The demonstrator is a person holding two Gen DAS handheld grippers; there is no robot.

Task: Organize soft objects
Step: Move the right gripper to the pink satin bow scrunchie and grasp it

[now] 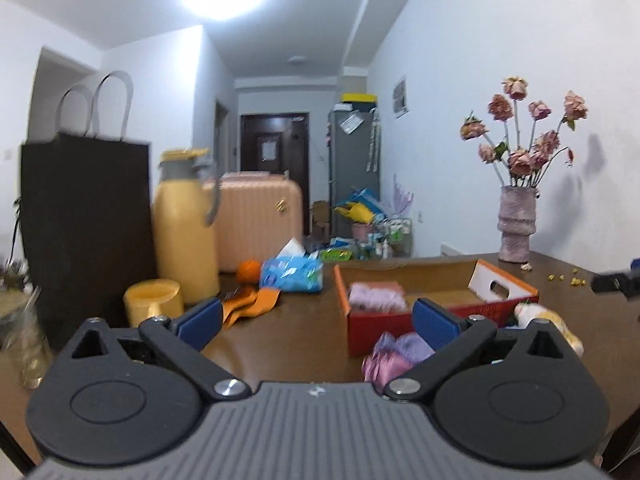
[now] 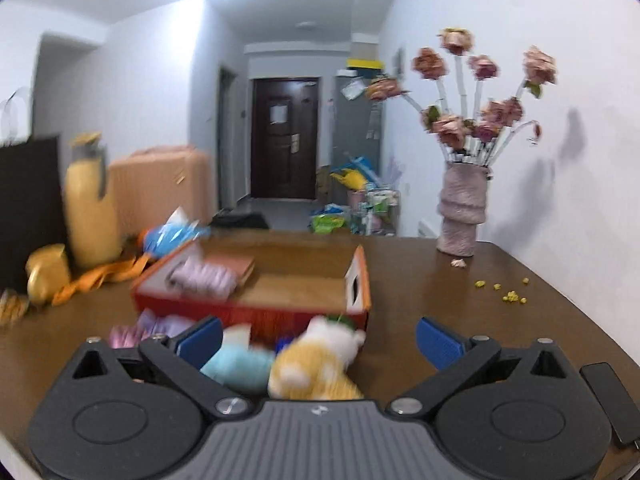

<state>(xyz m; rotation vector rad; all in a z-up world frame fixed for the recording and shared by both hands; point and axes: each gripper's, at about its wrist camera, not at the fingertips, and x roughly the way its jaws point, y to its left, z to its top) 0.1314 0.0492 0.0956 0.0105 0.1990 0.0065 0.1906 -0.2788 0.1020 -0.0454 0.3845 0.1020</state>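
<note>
No text can be read anywhere (the paper on the door [image 2: 279,114] is too blurred).

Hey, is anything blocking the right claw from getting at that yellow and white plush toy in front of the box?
Nothing visible does. The right claw is open and the yellow and white plush toy lies on the table directly between its fingers, just in front of the red box. A light blue soft item lies beside it.
</note>
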